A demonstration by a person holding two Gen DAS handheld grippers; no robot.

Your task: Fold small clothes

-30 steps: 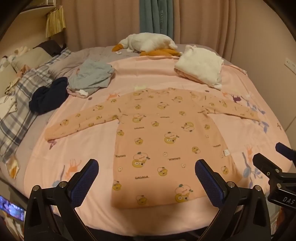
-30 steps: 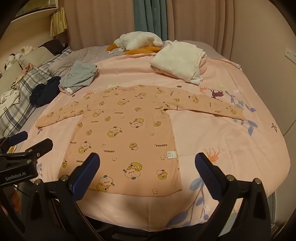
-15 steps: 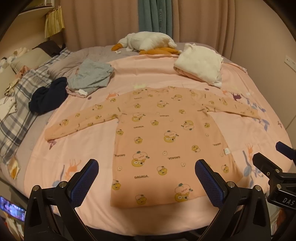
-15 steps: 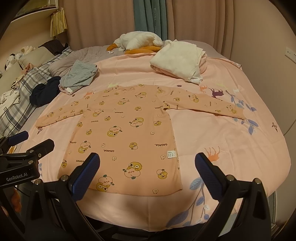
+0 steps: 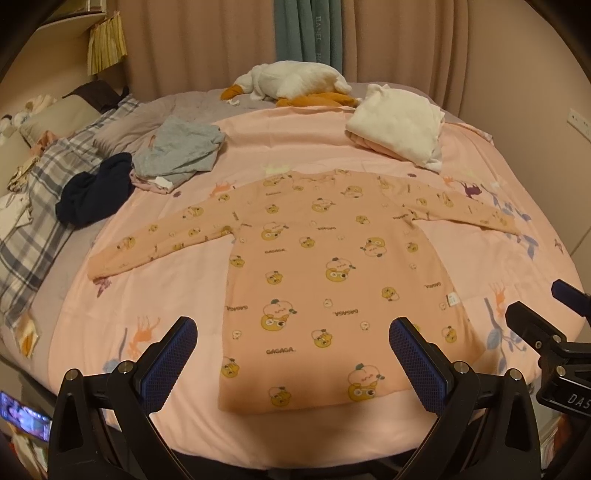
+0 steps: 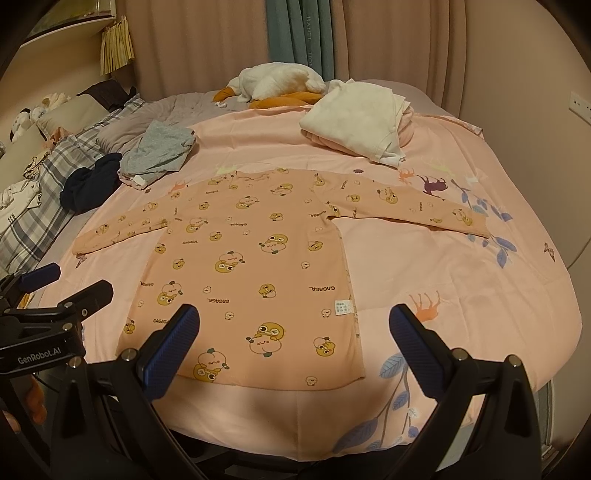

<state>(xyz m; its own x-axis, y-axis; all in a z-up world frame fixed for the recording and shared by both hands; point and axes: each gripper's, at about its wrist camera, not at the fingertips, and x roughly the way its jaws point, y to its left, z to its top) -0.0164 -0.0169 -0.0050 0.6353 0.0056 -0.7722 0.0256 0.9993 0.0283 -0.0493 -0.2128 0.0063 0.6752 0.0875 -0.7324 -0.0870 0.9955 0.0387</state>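
A peach long-sleeved child's top [image 5: 325,273] [image 6: 255,266] with cartoon prints lies flat on the pink bed sheet [image 5: 173,280] [image 6: 443,280], both sleeves spread out, hem toward me. My left gripper [image 5: 293,363] hovers open just above the hem, nothing between its blue pads. My right gripper [image 6: 295,347] is also open, over the hem's right half, empty. Each gripper shows at the edge of the other's view: the right gripper [image 5: 546,332] and the left gripper [image 6: 48,295].
At the bed's far side lie a folded white garment [image 5: 399,129], a grey garment [image 5: 181,151], a dark navy one [image 5: 96,188] and a white plush goose [image 5: 291,81]. Plaid bedding and pillows [image 5: 40,192] run along the left. Curtains [image 5: 306,33] hang behind.
Both views have shifted very slightly; the top and the other clothes lie as before. Both grippers remain open at the same width.
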